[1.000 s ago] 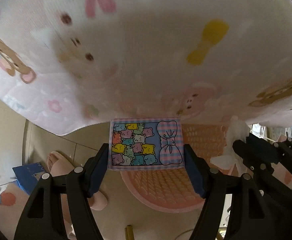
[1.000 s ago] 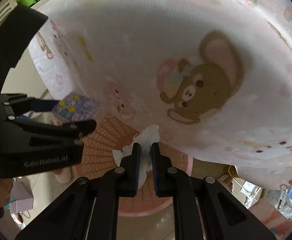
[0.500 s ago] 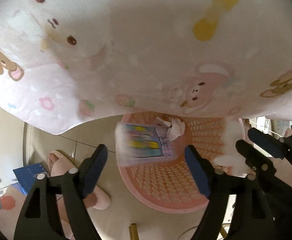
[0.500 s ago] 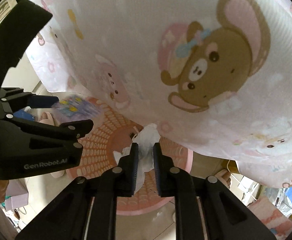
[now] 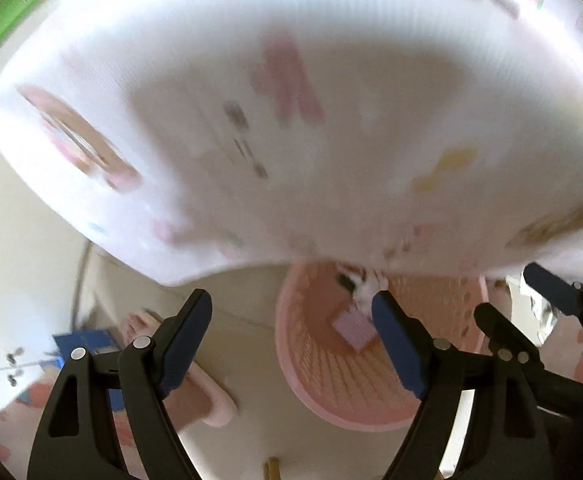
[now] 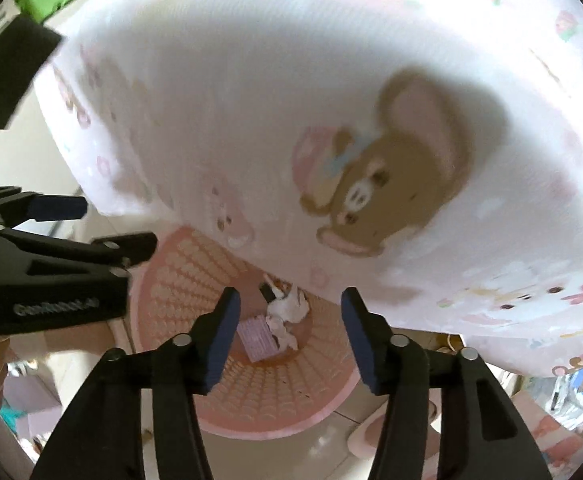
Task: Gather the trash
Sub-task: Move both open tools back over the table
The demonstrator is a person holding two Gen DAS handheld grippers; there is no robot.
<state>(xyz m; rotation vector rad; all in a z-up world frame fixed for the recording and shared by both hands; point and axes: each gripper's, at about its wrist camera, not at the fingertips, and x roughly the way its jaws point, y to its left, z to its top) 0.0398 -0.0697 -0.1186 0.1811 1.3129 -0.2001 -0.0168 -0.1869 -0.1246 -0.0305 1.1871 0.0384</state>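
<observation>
Both the left tongs (image 5: 291, 328) and right tongs (image 6: 287, 328) gape apart, empty, above the pink basket (image 6: 179, 280) so trash drops in; the pink packet (image 6: 256, 338) and crumpled tissue (image 6: 287, 308) lie on its bottom

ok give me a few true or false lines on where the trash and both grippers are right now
1. The left gripper is open and holds nothing. True.
2. The right gripper is shut on a tissue. False: it is open, and the crumpled tissue lies in the pink basket.
3. The pink checked packet lies inside the basket. True.
4. The basket stands on the cartoon-print cloth. False: it sits on the floor, below the cloth's edge.
</observation>
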